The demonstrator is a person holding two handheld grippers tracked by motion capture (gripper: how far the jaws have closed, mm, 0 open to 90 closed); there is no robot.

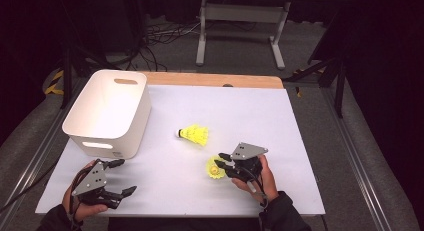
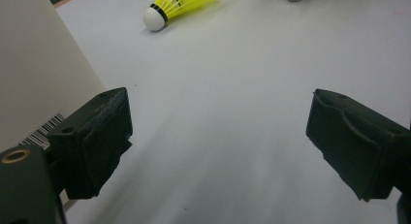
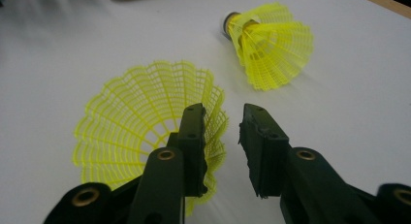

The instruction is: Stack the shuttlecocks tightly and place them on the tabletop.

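Slippage looks likely — the right gripper, jaws narrowly parted astride the nearer shuttlecock's thin skirt beside the second shuttlecock, could crush mesh, while the left gripper idles wide open near the white bin.

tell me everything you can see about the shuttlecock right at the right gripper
The near shuttlecock is a bright yellow one with a skirt of what looks like plastic mesh, scalloped at the rim. It sits on the white table with the open skirt facing up towards the camera, its cork end hidden below. The right gripper has one jaw inside the skirt's edge and the other outside, a gap between them, not yet clamped. A second shuttlecock lies apart, farther back.
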